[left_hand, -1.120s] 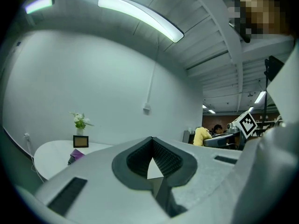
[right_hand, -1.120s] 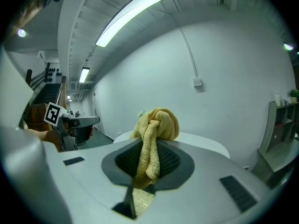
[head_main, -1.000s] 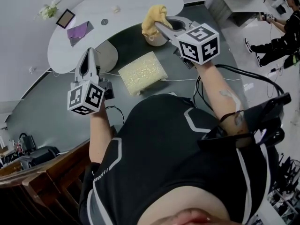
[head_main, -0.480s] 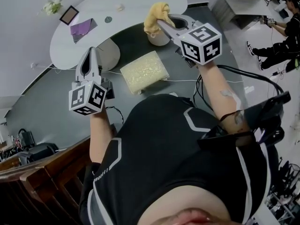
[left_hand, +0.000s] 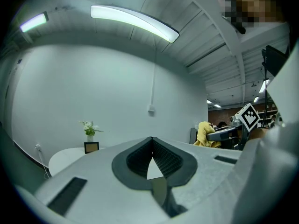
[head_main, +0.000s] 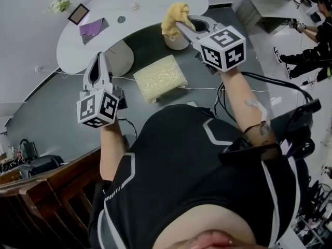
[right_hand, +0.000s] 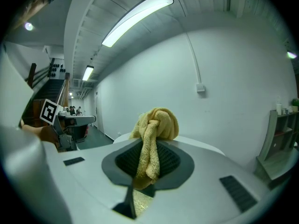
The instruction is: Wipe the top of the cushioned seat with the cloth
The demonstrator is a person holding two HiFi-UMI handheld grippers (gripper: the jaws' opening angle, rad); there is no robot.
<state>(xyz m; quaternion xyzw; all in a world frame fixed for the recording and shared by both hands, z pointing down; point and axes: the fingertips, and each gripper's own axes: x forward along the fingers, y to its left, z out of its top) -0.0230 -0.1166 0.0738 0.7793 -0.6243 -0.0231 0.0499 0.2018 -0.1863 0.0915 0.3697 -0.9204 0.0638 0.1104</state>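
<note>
The cushioned seat [head_main: 160, 78] is a pale cream pad on the dark floor, low between my two raised arms. My right gripper [head_main: 179, 25] is held up beyond it, shut on a bunched yellow cloth [head_main: 174, 15]. In the right gripper view the cloth [right_hand: 154, 127] hangs over the closed jaws of my right gripper [right_hand: 148, 146]. My left gripper [head_main: 97, 57] is raised to the left of the seat. Its jaws meet at the tip in the left gripper view [left_hand: 152, 141], with nothing between them. The cloth [left_hand: 204, 133] also shows there at the right.
A curved white table [head_main: 145, 7] stands beyond the seat, with a purple cloth [head_main: 92, 28], a picture frame [head_main: 78, 14] and a small plant [head_main: 59, 4]. A white round stool [head_main: 179, 39] sits under the cloth. Cables [head_main: 207, 90] run over the floor. A person [head_main: 314, 27] sits at the far right.
Little has changed. My right gripper with the cloth has drifted slightly right and farther out in the head view; the left gripper has held its place.
</note>
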